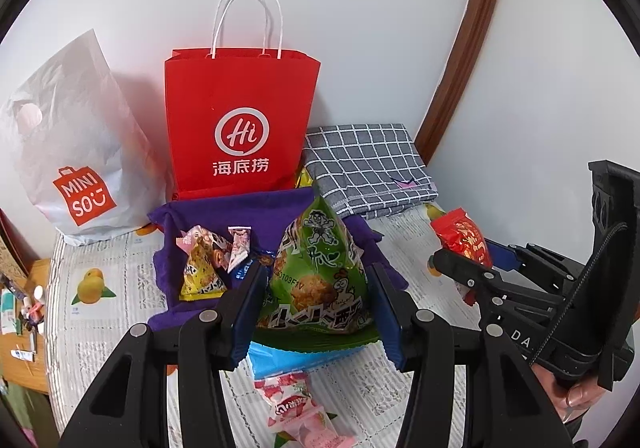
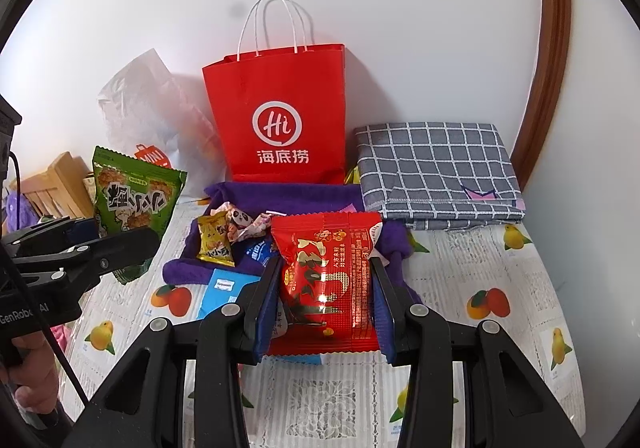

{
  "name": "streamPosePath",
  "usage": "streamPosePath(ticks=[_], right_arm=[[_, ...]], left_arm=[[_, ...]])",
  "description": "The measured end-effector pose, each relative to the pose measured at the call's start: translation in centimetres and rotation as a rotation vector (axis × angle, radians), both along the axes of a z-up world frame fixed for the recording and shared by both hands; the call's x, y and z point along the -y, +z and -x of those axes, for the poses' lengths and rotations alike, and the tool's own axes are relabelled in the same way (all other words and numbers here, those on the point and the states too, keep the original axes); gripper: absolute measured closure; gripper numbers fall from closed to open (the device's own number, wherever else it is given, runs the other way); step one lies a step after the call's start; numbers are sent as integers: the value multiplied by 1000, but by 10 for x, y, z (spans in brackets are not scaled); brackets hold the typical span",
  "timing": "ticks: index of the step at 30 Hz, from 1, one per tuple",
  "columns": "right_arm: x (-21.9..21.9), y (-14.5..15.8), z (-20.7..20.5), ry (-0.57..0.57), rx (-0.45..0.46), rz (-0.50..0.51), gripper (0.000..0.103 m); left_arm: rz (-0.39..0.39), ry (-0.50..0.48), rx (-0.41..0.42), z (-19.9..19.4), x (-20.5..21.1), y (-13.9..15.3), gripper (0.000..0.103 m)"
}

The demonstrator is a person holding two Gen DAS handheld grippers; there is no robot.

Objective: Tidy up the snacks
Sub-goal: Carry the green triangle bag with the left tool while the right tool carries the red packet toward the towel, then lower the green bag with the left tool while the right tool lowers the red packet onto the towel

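My left gripper (image 1: 318,312) is shut on a green snack bag (image 1: 320,280), lifted above the table; the right wrist view shows the same green bag (image 2: 134,204) at the left. My right gripper (image 2: 326,306) is shut on a red snack packet (image 2: 332,284), also raised; from the left wrist it is the red packet (image 1: 464,238) at the right. Behind both lies a purple cloth (image 1: 224,216) holding a yellow packet (image 1: 202,274) and small wrapped sweets (image 1: 240,248). A red paper bag (image 1: 240,120) with white handles stands upright against the wall.
A white plastic bag (image 1: 76,144) leans left of the red one. A folded grey checked cloth (image 2: 436,172) lies at the back right. A blue packet (image 1: 296,362) and a pink sweet pack (image 1: 294,408) rest on the fruit-print tablecloth (image 2: 500,348). A wooden piece (image 2: 60,184) sits far left.
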State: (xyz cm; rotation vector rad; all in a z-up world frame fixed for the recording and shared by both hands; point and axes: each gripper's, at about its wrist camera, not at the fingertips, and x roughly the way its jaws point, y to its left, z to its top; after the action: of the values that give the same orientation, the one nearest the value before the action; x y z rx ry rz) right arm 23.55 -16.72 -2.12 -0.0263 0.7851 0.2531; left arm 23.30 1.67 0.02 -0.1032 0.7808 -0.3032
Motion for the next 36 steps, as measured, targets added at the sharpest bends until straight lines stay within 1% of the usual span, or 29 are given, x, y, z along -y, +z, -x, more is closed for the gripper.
streamPosePath(ticks=[17, 26, 36], right_arm=[[-10, 1, -34, 7, 6, 8, 61], [-13, -4, -55, 16, -5, 6, 61], [-18, -17, -83, 11, -26, 1, 61]], left_arm=[[7, 25, -10, -29, -10, 0, 54], [7, 36, -32, -47, -16, -7, 54], [2, 43, -59, -70, -20, -21, 54]])
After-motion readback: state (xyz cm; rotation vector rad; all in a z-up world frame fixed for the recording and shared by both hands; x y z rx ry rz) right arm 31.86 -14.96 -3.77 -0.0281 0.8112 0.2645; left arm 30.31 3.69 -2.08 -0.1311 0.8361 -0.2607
